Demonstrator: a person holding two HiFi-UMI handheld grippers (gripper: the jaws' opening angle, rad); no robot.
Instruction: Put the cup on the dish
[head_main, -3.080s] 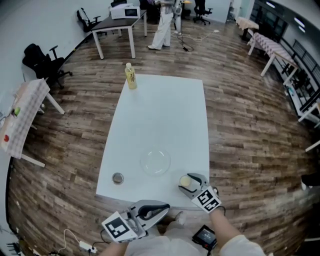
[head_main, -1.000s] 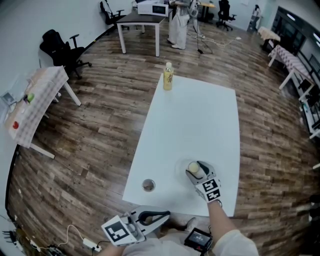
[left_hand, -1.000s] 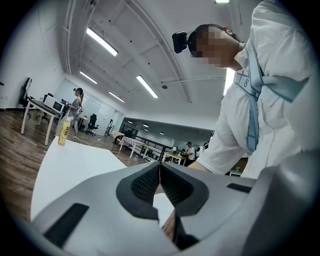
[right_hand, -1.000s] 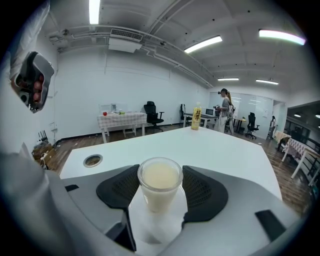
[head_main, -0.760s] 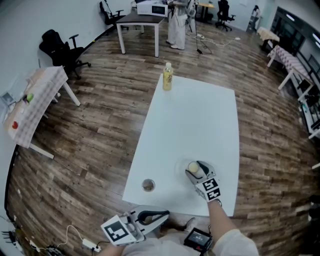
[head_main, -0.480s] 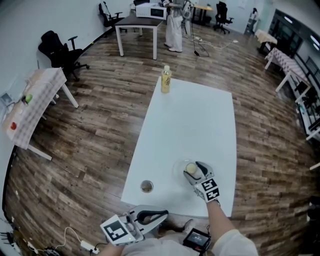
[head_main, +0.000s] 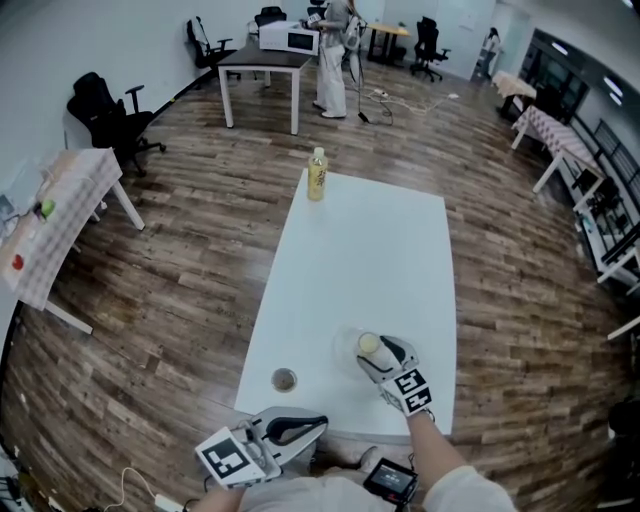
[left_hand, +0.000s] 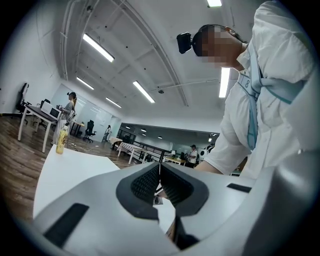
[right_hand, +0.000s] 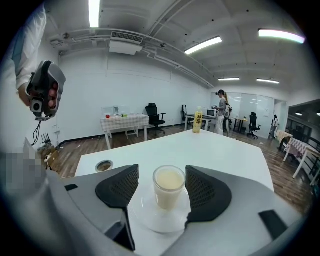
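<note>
**Head view**
- R claw: low over near end of white table, jaws astride the cup.
- Cup: pale liquid inside, betw. R claw's jaws, standing on clear dish. Dish rim shows just left of the claw.
- L claw: off the table, below its near edge, close to person's body, left of & behind R claw.
- Small round tin: on table, left of R claw, apart from dish, ahead of L claw.
- Bottle: yellow label, upright at far table corner, well ahead of R claw, w/ white tabletop betw. them.
- Black device: by person's lap, just behind R claw.
- Room: wood floor. Desk & a standing person far ahead.

**Left gripper view**
- L claw jaws: pressed together, pads meeting, holding nothing.
- Around: claw tilted up. Person's white shirt fills the right, ceiling lights overhead. Table & bottle lie low at left.

**Right gripper view**
- R claw jaws: apart, cup midway betw. pads. Slim gap at left pad. Right pad v. close, contact can't be told.
- Cup: upright, centred on dish, dish flat on table.
- Tin: ahead-left of the claw, near table edge.
- Ahead: tabletop runs on to the bottle. Beyond are the standing person, an office chair & a checked-cloth table.
- L claw: high at left, held in a hand.
</note>
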